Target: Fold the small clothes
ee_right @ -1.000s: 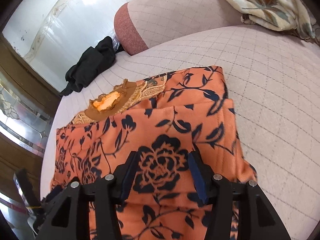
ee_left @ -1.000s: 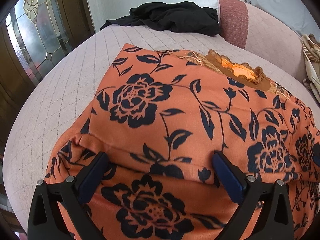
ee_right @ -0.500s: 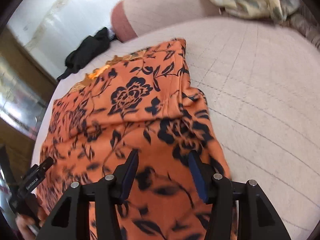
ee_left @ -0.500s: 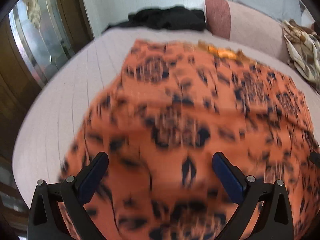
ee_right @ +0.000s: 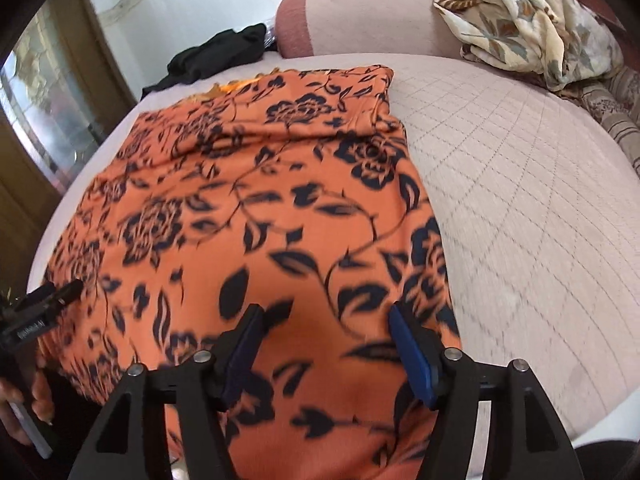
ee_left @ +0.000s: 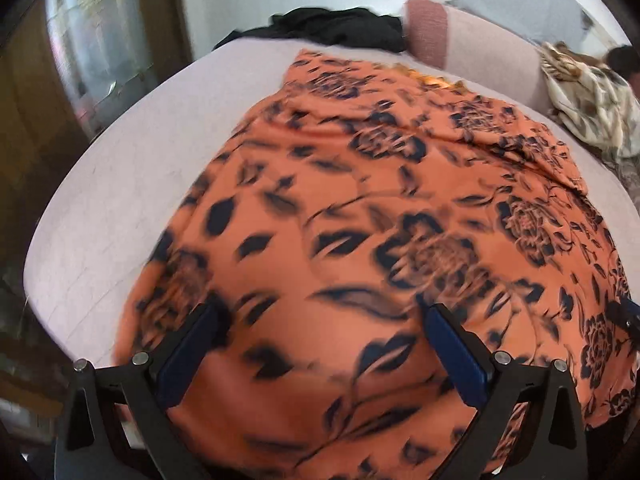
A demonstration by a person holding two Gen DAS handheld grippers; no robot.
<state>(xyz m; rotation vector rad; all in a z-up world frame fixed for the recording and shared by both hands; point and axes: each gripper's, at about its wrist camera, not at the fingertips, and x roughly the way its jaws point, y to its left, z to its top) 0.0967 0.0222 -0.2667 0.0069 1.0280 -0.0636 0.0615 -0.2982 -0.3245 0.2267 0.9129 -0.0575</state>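
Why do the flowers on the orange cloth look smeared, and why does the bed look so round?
Left wrist view: the orange floral garment is streaked by motion blur, worst near the camera. Right wrist view: sharper far away, smeared close to the hand-held gripper. Both views: the fisheye lens bows the quilted bed cover into a dome, with dark corners.
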